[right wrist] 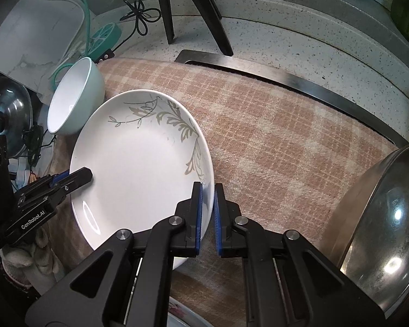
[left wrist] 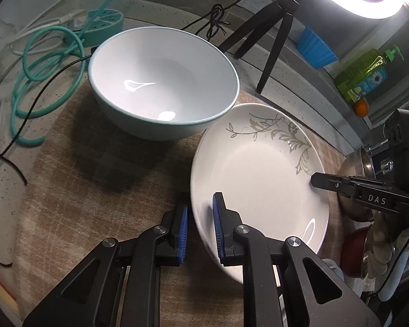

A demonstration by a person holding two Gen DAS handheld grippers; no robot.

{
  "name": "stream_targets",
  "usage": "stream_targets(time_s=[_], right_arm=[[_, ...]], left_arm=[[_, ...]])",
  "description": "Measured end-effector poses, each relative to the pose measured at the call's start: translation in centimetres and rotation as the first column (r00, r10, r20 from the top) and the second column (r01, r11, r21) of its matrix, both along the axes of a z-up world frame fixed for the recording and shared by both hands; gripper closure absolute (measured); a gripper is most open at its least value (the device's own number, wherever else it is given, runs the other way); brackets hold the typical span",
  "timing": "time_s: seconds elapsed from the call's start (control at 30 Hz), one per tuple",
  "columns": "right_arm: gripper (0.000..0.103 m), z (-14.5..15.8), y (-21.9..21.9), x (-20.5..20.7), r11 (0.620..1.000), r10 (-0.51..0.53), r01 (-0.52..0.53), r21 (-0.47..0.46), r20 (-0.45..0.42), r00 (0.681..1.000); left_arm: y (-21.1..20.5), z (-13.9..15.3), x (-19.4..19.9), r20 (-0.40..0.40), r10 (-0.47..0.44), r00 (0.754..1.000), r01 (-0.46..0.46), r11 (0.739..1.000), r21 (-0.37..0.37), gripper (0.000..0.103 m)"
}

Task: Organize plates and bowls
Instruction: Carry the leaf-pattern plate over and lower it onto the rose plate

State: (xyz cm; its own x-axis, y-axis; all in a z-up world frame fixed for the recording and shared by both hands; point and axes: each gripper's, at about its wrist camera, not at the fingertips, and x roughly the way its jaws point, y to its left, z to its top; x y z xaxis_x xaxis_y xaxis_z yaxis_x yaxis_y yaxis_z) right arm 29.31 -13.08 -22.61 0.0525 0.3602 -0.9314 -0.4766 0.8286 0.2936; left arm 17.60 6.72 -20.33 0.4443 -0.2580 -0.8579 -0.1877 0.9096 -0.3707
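Note:
A white plate with a grey leaf pattern [left wrist: 259,179] is held between both grippers, tilted above the checked cloth. My left gripper [left wrist: 201,218] straddles its near rim with the blue pads on either side of the edge. My right gripper [right wrist: 207,207] is closed on the opposite rim; it shows in the left wrist view [left wrist: 321,181] as a black finger on the plate. The plate also shows in the right wrist view [right wrist: 139,169], with the left gripper [right wrist: 80,177] on its left rim. A pale green bowl [left wrist: 161,81] stands upright just behind the plate, also in the right wrist view [right wrist: 73,100].
A beige checked cloth [right wrist: 272,136] covers the counter. A black tripod [left wrist: 272,35] stands behind the bowl. Teal hose and cables [left wrist: 41,62] lie at the left. A steel pan [right wrist: 381,231] sits at the right. A green soap bottle [left wrist: 365,73] stands on the ledge.

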Motion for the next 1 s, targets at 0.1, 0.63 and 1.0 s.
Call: stream_targets(time_s=[0.1, 0.63, 1.0], right_arm=[[0.094, -0.2, -0.1, 0.1, 1.0, -0.011, 0.011, 0.006, -0.001, 1.0], [0.095, 1.7, -1.8, -1.0, 0.995, -0.078, 0.079, 0.064, -0.014, 0.997], [0.095, 4.4, -4.8, -2.1, 0.987, -0.131, 0.128, 0.101, 0.019, 0.991]], left_arm=[[0.0, -0.2, 0.0, -0.002, -0.011, 1.0, 0.011, 1.0, -0.013, 0.093], [-0.6, 1.9, -0.7, 0.025, -0.026, 0.999, 0.026, 1.0, 0.003, 0.093], [-2.4, 4.5, -1.3, 0.072, -0.075, 0.995, 0.075, 0.997, -0.001, 0.093]])
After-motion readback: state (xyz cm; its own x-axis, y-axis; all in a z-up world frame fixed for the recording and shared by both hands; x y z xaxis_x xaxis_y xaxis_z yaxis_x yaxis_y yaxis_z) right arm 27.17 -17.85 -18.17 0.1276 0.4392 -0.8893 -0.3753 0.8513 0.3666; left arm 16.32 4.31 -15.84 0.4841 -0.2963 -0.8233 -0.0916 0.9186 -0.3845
